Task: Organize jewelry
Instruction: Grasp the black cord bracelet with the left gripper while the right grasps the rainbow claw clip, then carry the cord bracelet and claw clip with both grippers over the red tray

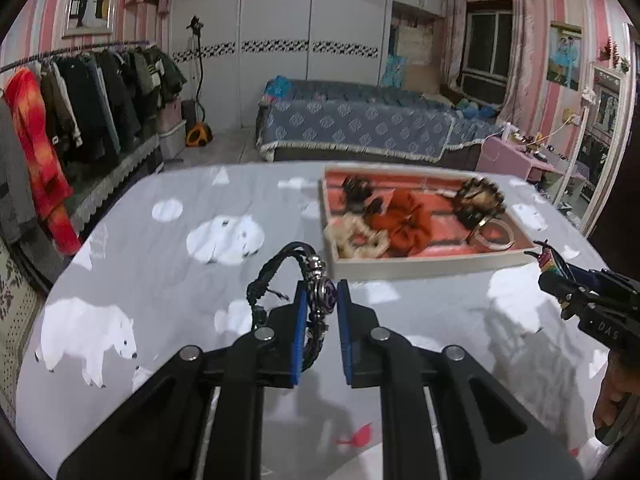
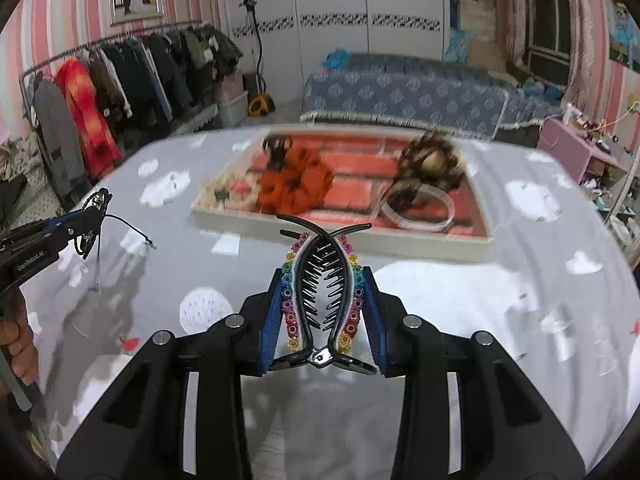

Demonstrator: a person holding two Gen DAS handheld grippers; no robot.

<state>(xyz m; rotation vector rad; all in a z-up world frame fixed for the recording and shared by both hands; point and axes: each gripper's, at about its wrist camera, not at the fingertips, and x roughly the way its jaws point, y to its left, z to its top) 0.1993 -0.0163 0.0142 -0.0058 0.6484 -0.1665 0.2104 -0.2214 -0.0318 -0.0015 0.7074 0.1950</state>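
My left gripper [image 1: 322,294] is shut on a black braided bracelet [image 1: 280,280] with metal beads and a purple charm, lifted above the grey polar-bear bedspread. My right gripper [image 2: 324,284] is shut on a black hair clip [image 2: 322,296] edged with rainbow flowers; it also shows at the right edge of the left wrist view as right gripper [image 1: 556,268]. In the right wrist view the left gripper [image 2: 94,208] hangs at the left with the bracelet's cord dangling. Ahead lies a white-rimmed tray [image 1: 420,266] [image 2: 340,240] with a red lining, holding an orange scrunchie [image 1: 404,216] [image 2: 296,188], a clear bangle [image 2: 418,210] and other hair pieces.
The bedspread [image 1: 160,264] covers a bed that drops off at left toward a clothes rack [image 1: 80,92]. Beyond the tray stands a blue-covered sofa bed [image 1: 360,124]. A pink side table [image 1: 516,156] and a mirror are at the right. A hand [image 1: 612,392] holds the right gripper.
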